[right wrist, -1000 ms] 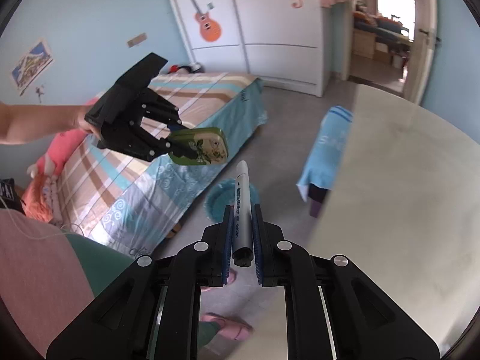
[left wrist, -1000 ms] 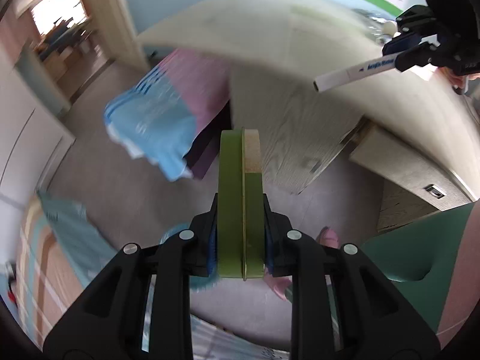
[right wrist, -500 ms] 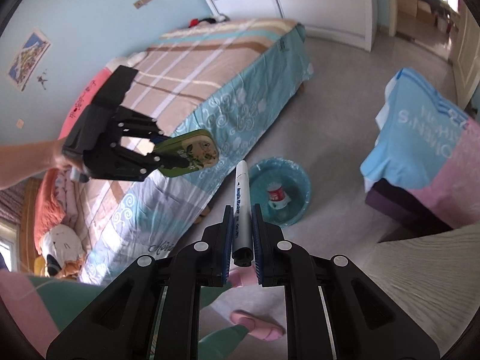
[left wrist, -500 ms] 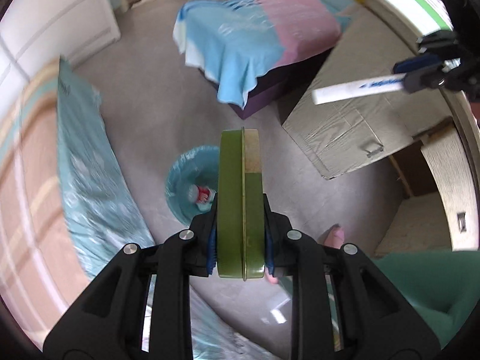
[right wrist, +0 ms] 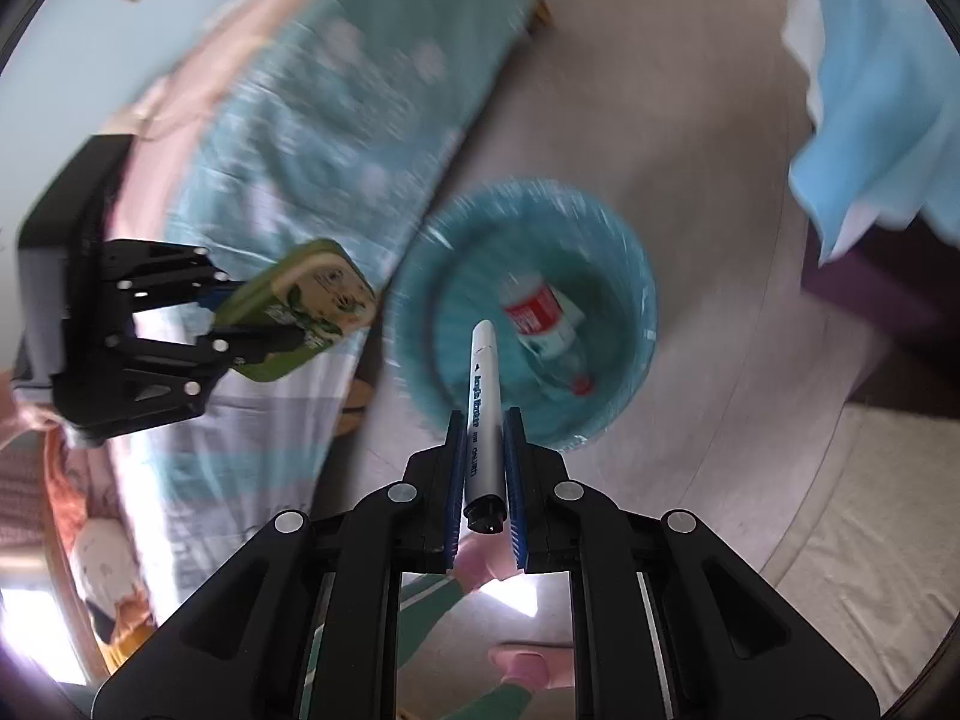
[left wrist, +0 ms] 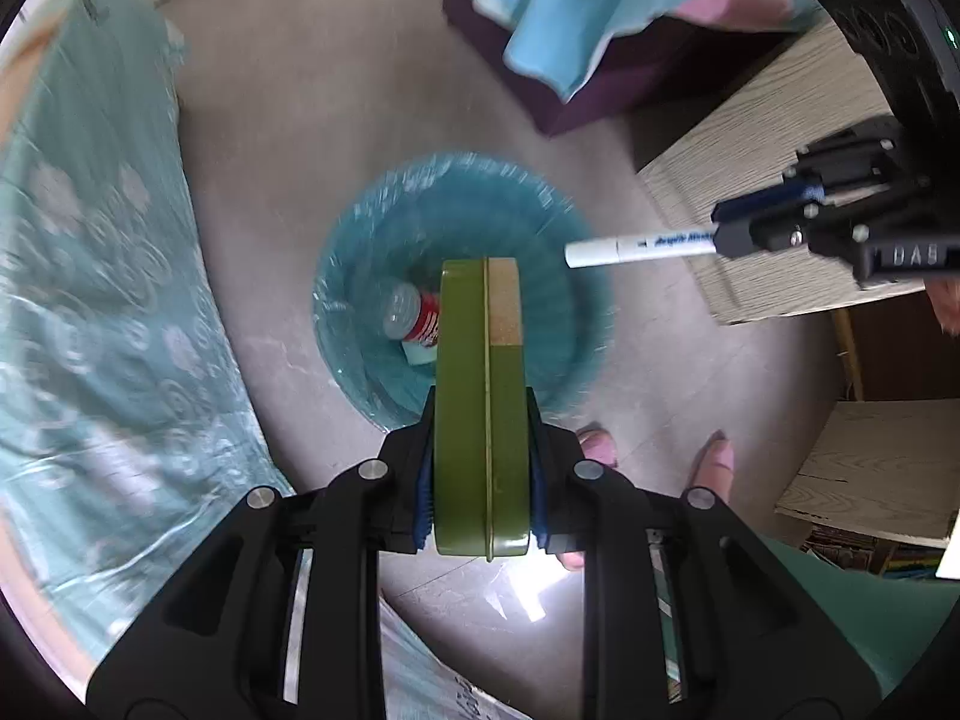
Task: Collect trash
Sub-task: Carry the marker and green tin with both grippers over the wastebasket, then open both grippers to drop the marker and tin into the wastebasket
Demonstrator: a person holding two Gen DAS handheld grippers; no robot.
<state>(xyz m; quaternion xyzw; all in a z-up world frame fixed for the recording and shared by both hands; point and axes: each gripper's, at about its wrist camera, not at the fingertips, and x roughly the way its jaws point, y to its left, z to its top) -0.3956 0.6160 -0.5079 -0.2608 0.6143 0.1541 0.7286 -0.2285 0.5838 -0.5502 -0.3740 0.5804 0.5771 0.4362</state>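
Left tongs (left wrist: 483, 468): pinching green tin (left wrist: 482, 396) above teal bin (left wrist: 360, 276).
Right tongs (right wrist: 485, 456): pinching marker (right wrist: 482, 402).
Bin: holds a bottle (right wrist: 543, 324).

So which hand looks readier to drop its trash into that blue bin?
Probably the right gripper: its marker already points over the bin, while the left gripper holds its green tin off to the bin's side.

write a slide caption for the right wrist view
Right tongs grip a white marker above the teal bin; left tongs hold a green tin nearby.
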